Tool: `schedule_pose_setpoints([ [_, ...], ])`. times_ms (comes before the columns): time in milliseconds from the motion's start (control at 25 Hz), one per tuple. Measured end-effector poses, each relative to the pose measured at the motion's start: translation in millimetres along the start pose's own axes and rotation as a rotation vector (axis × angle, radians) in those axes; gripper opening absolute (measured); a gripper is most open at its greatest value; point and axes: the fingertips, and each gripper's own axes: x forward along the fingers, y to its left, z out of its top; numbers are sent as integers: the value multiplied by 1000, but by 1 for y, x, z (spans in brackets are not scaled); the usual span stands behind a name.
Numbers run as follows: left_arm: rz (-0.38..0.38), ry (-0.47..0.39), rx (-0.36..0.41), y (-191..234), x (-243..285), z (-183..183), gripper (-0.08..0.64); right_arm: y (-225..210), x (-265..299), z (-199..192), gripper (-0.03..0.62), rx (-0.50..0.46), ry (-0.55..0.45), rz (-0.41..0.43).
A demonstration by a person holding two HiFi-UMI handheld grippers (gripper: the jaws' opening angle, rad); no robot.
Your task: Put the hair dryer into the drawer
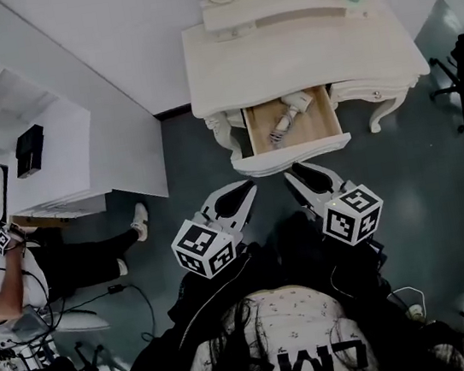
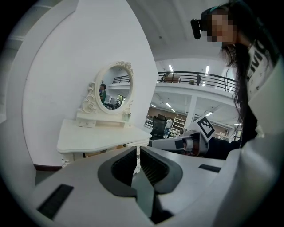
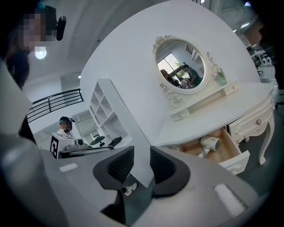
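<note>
One white hair dryer (image 1: 285, 120) lies inside the single open drawer (image 1: 293, 156) of one white dressing table (image 1: 298, 49). Two grippers hover just before the drawer, both empty: the left gripper (image 1: 248, 188) has its jaws almost together, and the right gripper (image 1: 295, 171) has its jaws narrowly apart.

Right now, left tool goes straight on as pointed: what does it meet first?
Probably the white front panel of the open wooden drawer, near its left corner, ahead of the left tool; depth unclear.
</note>
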Motion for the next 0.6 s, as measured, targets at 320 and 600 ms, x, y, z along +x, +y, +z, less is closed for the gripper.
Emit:
schedule_pose_setpoints([
  [320,-29,-14,-2,25,-82,-22,3,80,22,-45,123,-19,-3,-22],
  [600,-103,-12,4,25,-133,-44,3,135,20,-89,123,-14,-10,-74],
])
